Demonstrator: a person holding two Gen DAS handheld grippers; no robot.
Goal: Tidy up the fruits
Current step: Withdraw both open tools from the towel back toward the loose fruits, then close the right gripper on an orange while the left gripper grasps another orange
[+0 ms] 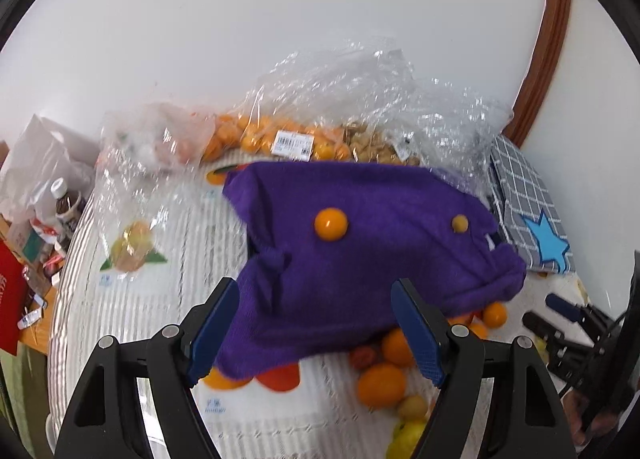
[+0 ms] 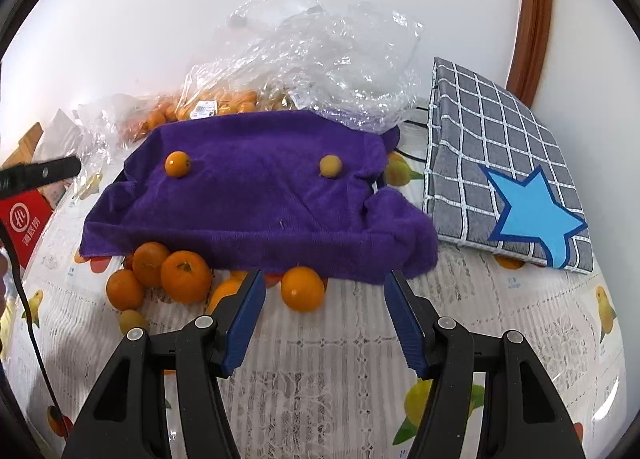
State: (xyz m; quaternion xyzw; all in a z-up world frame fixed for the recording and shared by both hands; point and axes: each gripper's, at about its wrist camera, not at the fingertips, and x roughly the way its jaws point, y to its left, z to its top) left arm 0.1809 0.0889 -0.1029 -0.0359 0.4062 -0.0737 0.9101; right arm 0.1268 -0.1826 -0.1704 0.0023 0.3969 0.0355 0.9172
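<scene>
Right wrist view has the right gripper (image 2: 324,319) at the bottom centre, its blue-padded jaws spread apart with nothing between them, only the lace tablecloth (image 2: 340,371) showing in the gap. Just above its fingertips an orange fruit (image 2: 302,289) rests on the table at the near edge of a purple towel (image 2: 260,211), which is draped over a raised shape in the middle of the frame. On top of the towel sit two small fruits, well apart: an orange kumquat (image 2: 177,164) at the left and a paler yellow one (image 2: 330,166) at the right. A cluster of oranges (image 2: 168,277) lies at the towel's lower left corner, touching one another. To the right of the towel is a folded grey checked cloth with a blue star (image 2: 532,211). Behind the towel, crumpled clear plastic bags (image 2: 320,55) hold more orange fruit against the white wall. Left wrist view shows the left gripper (image 1: 316,327) at the bottom, jaws likewise released and empty, with the towel's near hem hanging between and beyond the fingers; whether it touches them I cannot tell. At the left edge of the right wrist view, the dark tip of the left gripper pokes in above a red box (image 2: 24,227).
</scene>
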